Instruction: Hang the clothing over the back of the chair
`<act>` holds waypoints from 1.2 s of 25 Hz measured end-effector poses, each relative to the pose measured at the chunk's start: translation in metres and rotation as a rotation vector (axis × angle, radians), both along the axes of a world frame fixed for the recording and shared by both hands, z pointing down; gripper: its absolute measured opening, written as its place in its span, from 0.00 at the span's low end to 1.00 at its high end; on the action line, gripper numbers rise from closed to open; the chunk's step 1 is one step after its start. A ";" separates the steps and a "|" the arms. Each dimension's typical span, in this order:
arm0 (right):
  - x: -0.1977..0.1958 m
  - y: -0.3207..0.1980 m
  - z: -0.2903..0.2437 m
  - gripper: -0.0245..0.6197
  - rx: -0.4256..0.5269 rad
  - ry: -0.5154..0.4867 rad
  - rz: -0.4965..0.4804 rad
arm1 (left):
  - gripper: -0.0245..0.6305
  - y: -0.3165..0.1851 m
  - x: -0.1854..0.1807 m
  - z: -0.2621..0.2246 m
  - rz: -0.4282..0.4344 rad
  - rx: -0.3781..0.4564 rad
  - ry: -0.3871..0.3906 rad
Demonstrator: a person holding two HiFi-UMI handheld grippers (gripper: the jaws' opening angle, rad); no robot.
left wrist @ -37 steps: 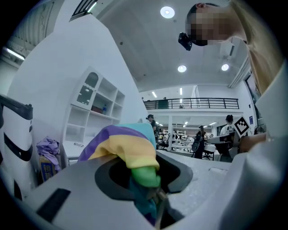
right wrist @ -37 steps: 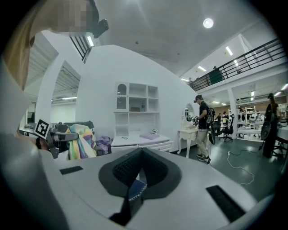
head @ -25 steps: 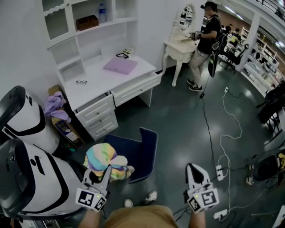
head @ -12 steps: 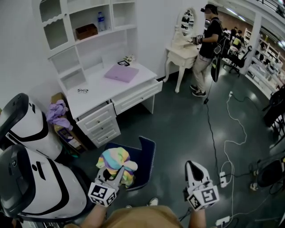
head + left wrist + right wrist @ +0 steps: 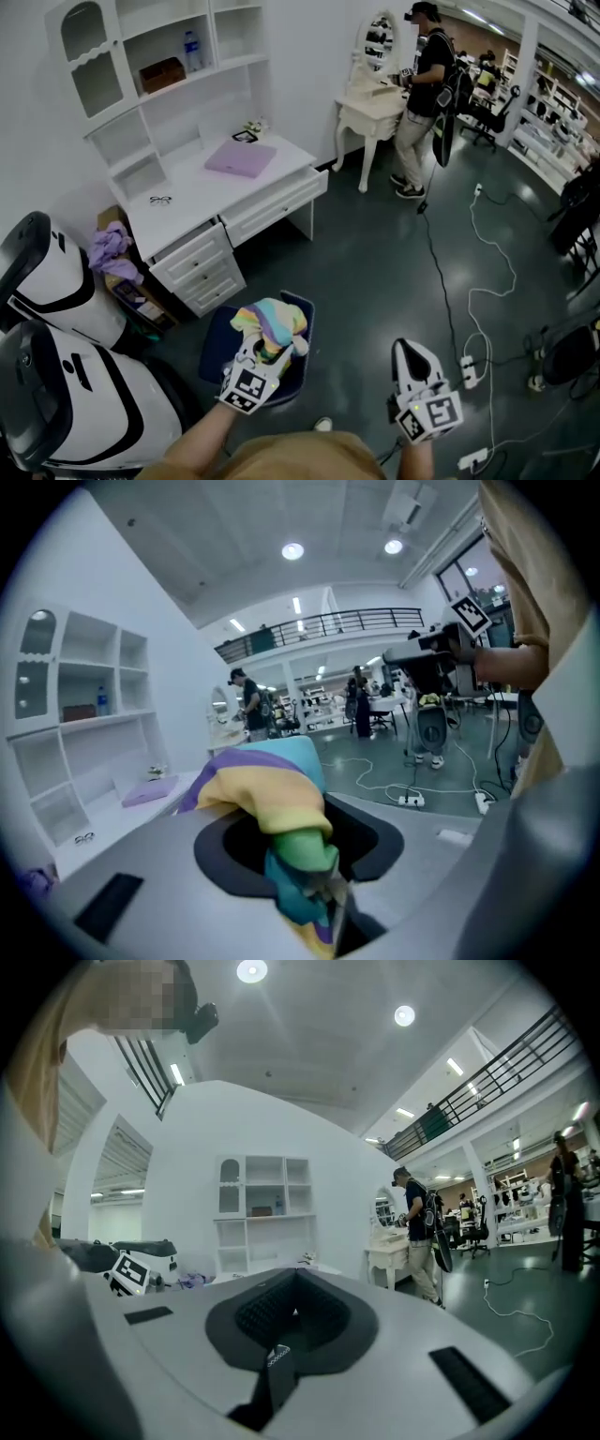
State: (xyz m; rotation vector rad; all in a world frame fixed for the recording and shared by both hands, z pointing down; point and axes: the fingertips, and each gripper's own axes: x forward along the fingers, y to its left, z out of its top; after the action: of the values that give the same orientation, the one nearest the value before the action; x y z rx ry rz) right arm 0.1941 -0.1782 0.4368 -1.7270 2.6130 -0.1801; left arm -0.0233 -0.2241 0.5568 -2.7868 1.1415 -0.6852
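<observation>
A pastel rainbow-striped piece of clothing (image 5: 272, 322) is bunched in my left gripper (image 5: 260, 352), just above the dark blue chair (image 5: 217, 343) near my feet. In the left gripper view the clothing (image 5: 272, 803) fills the space between the jaws, and its folds hide the left gripper's (image 5: 314, 864) tips. Those jaws are opening a little while the cloth is still pinched between them. My right gripper (image 5: 410, 356) floats to the right of the chair, apart from it. Its jaws meet with nothing in them, as the right gripper view shows (image 5: 284, 1314).
A white desk with shelves (image 5: 187, 202) stands behind the chair, a purple pad (image 5: 241, 157) on top. Two white-and-black machine bodies (image 5: 56, 375) crowd the left. A person (image 5: 422, 103) stands by a vanity table at the back. Cables and a power strip (image 5: 466, 366) lie on the floor to the right.
My left gripper has carried the clothing to the right and lower, from beside the chair to over it. The right gripper stays at about the same spot in view.
</observation>
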 end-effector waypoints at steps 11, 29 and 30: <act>0.042 0.010 0.008 0.05 -0.013 -0.018 0.071 | 0.26 -0.010 0.083 0.071 0.225 -0.085 -0.268; 0.047 0.008 0.037 0.04 -0.058 -0.044 0.050 | 0.42 0.041 0.120 0.182 0.583 -0.084 -0.633; 0.050 0.009 0.038 0.04 -0.059 -0.046 0.049 | 0.45 0.041 0.122 0.182 0.577 -0.091 -0.629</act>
State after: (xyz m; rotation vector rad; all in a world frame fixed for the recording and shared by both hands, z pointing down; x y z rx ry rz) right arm 0.2437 -0.1695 0.4749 -1.7800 2.5554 -0.2958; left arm 0.0982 -0.1829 0.7390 -2.4496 0.1880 -1.3879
